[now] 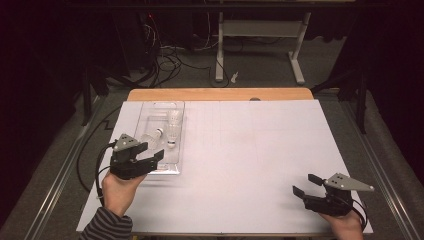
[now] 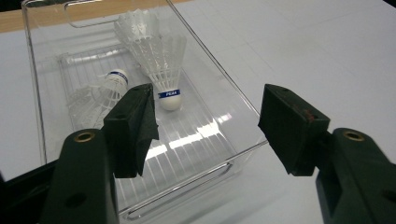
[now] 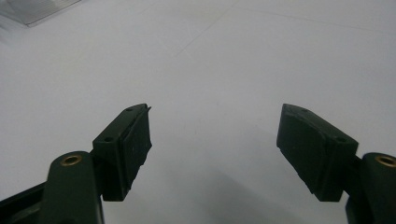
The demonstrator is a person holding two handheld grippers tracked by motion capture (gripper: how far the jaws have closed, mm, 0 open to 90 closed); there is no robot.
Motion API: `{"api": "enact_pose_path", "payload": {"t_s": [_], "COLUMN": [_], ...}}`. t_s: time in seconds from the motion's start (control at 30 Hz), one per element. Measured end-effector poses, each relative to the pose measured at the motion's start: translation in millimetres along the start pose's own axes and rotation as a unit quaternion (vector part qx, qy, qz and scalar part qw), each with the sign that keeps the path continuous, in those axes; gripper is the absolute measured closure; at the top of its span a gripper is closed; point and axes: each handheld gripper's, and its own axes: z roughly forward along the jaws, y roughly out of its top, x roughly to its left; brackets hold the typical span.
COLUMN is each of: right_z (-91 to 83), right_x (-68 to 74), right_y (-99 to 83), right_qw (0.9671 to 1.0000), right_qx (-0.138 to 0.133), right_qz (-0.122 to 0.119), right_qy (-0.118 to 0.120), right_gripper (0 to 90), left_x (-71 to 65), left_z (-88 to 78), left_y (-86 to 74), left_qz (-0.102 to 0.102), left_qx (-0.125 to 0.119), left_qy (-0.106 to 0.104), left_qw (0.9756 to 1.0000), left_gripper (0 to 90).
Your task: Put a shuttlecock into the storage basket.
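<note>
I have the left tool poised over the near end of the clear plastic tray at the left of the bench, its jaws spread wide with nothing between them. Two shuttlecocks lie inside the tray: one toward the right wall with its cork nose pointing at me, the other on its side to the left, partly behind my left jaw. Neither is touched yet, so I judge the job barely begun: picking them out looks like what is in hand, and all of it is left to do.

The right tool rests at the near right, well apart from the tray, jaws likewise wide and empty over bare white surface.

The tray is rigid, glossy and see-through, with a ribbed floor and rounded handle cut-outs at both ends. The shuttlecocks are white, with stiff feather skirts flaring from rounded cork tips, the right one wrapped by a blue band. The jaw pads look like matt black rubber blocks.
</note>
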Motion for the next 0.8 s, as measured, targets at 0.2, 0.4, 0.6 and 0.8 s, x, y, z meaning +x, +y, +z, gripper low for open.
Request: {"api": "enact_pose_path", "payload": {"t_s": [0.2,0.4,0.6,0.8], "right_z": [-0.2,-0.2,0.0,0.0], "right_x": [-0.1,0.0,0.2,0.3], "right_y": [-0.1,0.0,0.0,0.1], "right_qw": [1.0,1.0,1.0,1.0], "right_qx": [-0.001,0.0,0.001,0.0], "right_qz": [0.0,-0.001,0.0,0.0], "right_qy": [0.0,0.0,-0.001,-0.002], "right_gripper": [26.6,26.6,26.6,26.6], "left_x": [0.4,2.0,3.5,4.7], "left_z": [-4.2,-10.2,-13.8,-16.9], "left_y": [-3.0,-9.5,-15.5,-19.0], "left_qz": [-0.001,-0.007,-0.012,-0.014], "left_qx": [0.0,-0.006,-0.011,-0.019], "left_qy": [-0.001,-0.006,-0.009,-0.011], "left_qw": [1.0,0.9999,0.9998,0.9997], "left_gripper": [37.0,36.8,36.7,36.5]}}
